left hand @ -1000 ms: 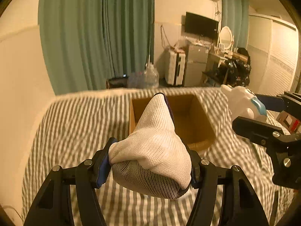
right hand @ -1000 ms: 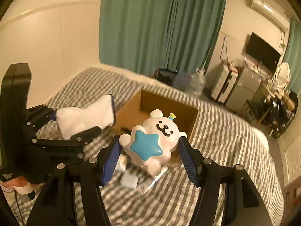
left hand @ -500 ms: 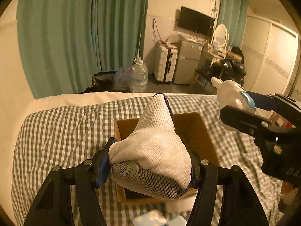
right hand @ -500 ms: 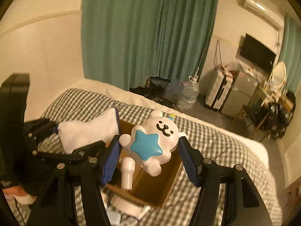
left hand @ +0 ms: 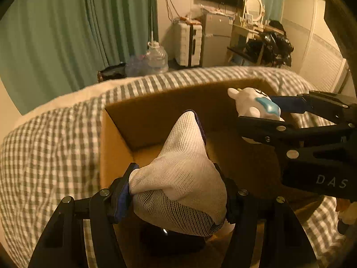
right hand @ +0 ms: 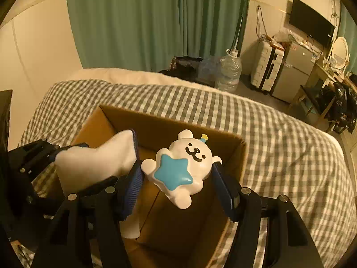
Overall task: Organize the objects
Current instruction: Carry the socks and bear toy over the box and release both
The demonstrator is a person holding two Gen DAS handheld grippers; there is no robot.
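My left gripper (left hand: 177, 185) is shut on a white knit glove (left hand: 180, 178), whose tip points up over the open cardboard box (left hand: 116, 147). In the right wrist view the same glove (right hand: 98, 163) hangs over the box's left side. My right gripper (right hand: 177, 176) is shut on a white bear toy with a blue star (right hand: 180, 167), held above the box (right hand: 242, 156) interior. From the left wrist view the bear toy (left hand: 254, 107) and the right gripper (left hand: 265, 116) sit at the right, over the box. A white cylinder (right hand: 130, 229) and a dark object (left hand: 171, 239) lie inside the box.
The box rests on a bed with a grey checked cover (right hand: 279, 138). Behind the bed are green curtains (right hand: 156, 20), a large water bottle (right hand: 229, 71), a white suitcase (right hand: 266, 69), a small fridge (right hand: 294, 69) and a wall TV (right hand: 311, 28).
Both grippers have moved forward and down over the box, which now looks much larger and closer. Each keeps its grip, the left on the glove and the right on the bear toy.
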